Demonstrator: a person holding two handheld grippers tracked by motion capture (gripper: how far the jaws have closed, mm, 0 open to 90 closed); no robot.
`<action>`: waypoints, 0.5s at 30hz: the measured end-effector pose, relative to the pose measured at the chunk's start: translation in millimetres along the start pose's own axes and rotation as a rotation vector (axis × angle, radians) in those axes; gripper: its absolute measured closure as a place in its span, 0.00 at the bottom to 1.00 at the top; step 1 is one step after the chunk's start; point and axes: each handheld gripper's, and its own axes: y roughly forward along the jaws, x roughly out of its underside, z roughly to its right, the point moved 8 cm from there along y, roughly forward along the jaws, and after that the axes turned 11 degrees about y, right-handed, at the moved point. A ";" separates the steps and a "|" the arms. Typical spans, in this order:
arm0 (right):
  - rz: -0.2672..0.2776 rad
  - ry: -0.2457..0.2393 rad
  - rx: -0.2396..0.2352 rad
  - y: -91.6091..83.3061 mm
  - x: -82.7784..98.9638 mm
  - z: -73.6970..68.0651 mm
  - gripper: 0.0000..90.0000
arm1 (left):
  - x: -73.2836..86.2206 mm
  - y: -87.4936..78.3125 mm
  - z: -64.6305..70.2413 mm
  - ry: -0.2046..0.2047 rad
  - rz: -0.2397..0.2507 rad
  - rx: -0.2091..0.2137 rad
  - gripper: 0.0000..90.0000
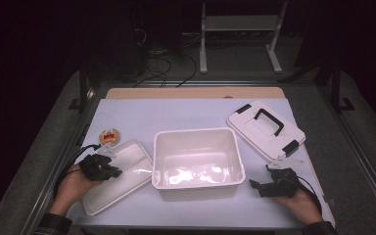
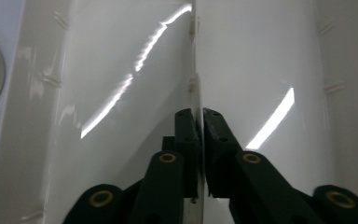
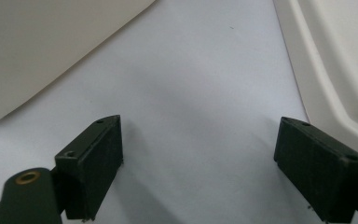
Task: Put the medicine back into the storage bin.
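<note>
We hold the left gripper (image 1: 108, 168) over the shallow white plastic insert tray (image 1: 127, 169), which lies flat on the pale blue surface (image 1: 186, 115) just left of the deep white plastic tub (image 1: 198, 164). In the left gripper view the jaws stand almost together on either side of the thin upright divider wall (image 2: 195, 70) that runs down the middle of this tray; whether the pads press on it, we cannot tell. A small round tin (image 1: 109, 136) sits just behind the tray. Our right gripper (image 1: 260, 186) rests right of the tub, jaws spread wide over bare surface, near the white lid with the black handle (image 1: 267, 129).
</note>
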 end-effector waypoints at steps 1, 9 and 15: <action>0.000 0.000 0.000 0.0 0.0 0.0 0.17 | -1.2 -4.8 -1.0 -0.005 -0.004 -0.005 0.84; 0.000 0.000 0.000 0.0 0.0 0.0 0.17 | -16.5 -41.0 -23.1 -0.037 -0.005 -0.048 0.58; 0.000 0.000 0.000 0.0 0.0 0.0 0.17 | -24.8 -49.5 -48.4 -0.065 -0.045 -0.064 0.39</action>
